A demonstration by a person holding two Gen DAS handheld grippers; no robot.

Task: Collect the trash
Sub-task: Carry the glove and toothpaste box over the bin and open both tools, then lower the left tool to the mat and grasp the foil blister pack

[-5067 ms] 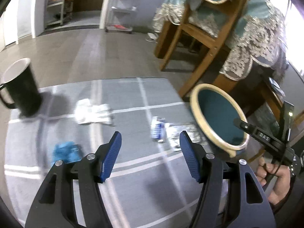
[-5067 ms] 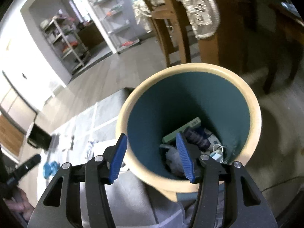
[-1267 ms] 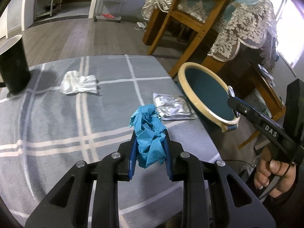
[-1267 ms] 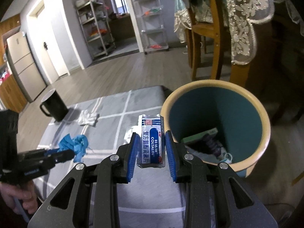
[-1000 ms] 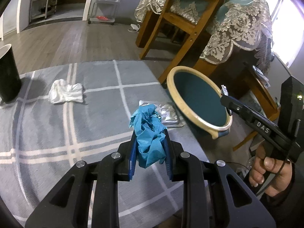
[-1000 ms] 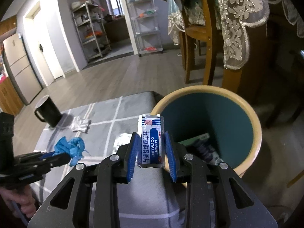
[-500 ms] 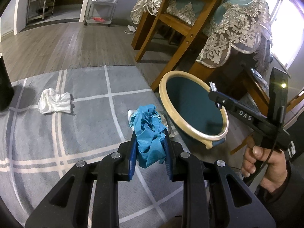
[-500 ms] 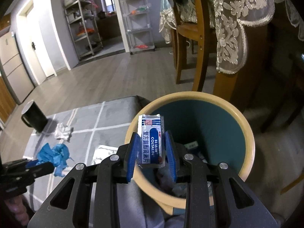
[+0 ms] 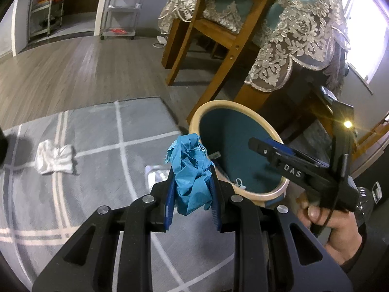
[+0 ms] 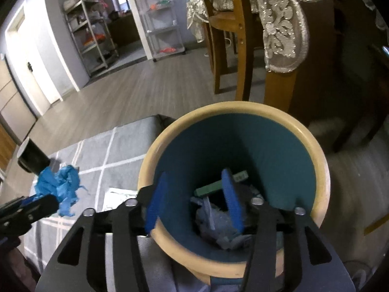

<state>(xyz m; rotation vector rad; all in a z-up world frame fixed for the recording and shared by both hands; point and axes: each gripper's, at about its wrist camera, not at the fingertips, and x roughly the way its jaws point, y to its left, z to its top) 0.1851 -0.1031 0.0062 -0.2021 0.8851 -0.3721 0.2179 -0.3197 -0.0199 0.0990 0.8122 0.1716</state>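
Right gripper (image 9: 279, 155) — apparently "DAS".

The mouth of our bin (image 10: 323, 172) lies open from above, yet our right gripper (image 10: 194, 197), jaws spread and empty, hangs over it and fills much of the opening. Our left gripper (image 9: 192, 194), clamped on a blue glove (image 9: 190, 170), stands just beside the rim on the table side. Behind the bin, chair legs (image 9: 226, 65) and a lace cloth (image 9: 291, 48) close off the far side. Over the grey table cloth (image 9: 97, 170) we see open room around a white tissue (image 9: 54, 159).
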